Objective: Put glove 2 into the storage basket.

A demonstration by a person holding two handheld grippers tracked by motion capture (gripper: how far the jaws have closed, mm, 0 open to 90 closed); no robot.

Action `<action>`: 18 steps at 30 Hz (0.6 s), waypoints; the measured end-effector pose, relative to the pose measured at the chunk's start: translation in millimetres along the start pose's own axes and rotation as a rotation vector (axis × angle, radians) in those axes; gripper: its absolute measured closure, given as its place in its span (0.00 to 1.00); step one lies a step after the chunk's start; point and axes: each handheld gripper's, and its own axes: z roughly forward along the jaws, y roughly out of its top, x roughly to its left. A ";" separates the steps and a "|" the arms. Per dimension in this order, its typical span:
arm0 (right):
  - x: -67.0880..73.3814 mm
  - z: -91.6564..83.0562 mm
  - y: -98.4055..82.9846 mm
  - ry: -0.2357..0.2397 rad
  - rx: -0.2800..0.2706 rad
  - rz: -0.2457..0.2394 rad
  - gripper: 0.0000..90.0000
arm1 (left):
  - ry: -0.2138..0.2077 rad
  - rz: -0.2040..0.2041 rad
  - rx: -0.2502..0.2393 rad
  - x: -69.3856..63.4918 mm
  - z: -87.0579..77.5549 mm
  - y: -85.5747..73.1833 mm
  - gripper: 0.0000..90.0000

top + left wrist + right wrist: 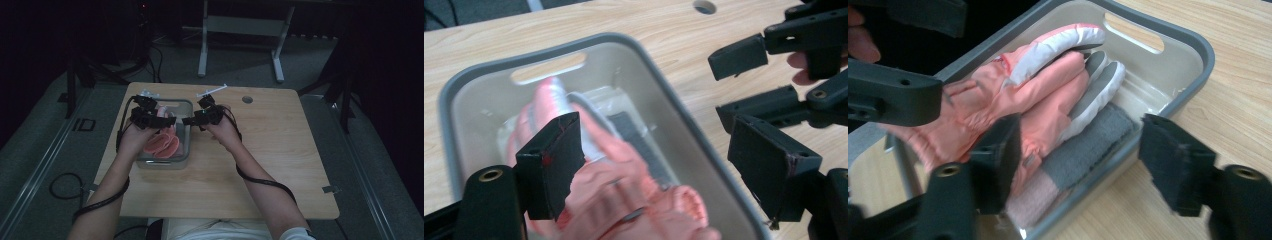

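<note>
My matt black plastic tongs, the left gripper (649, 165) and right gripper (1080, 170), above a smooth grey plastic bin (1193, 40) with a slight sheen. Inside: a pink glove (1038, 95) of soft quilted cloth, its grey patches possibly fleece. The table (270, 150) is pale, matt wood-grain.

Thing: pink ski gloves (1048, 95) with white and grey fingers
Pose: lying flat, stacked, fingers toward upper right of the right gripper view
Place: inside grey bin (1198, 50), atop a grey-pink cloth (1083, 150)
</note>
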 end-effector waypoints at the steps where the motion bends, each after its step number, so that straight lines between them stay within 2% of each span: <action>1: -1.5 -3.4 -1.3 0.002 -0.004 -0.001 0.33 | -0.006 0.006 0.002 -3.7 0.9 1.2 0.23; 2: -4.5 -10.5 -4.6 0.005 -0.020 -0.004 0.31 | -0.009 0.017 0.003 -7.3 1.9 2.3 0.19; 3: -4.5 -10.5 -4.6 0.005 -0.020 -0.004 0.31 | -0.012 0.033 0.007 -10.8 2.8 3.4 0.19; 8: -15.3 -31.7 -17.7 -0.006 -0.052 0.000 0.27 | -0.023 0.089 0.010 -28.2 8.8 7.2 0.10; 18: -27.9 -56.0 -40.8 -0.041 -0.074 -0.043 0.19 | -0.084 0.181 -0.024 -65.5 24.1 8.4 0.14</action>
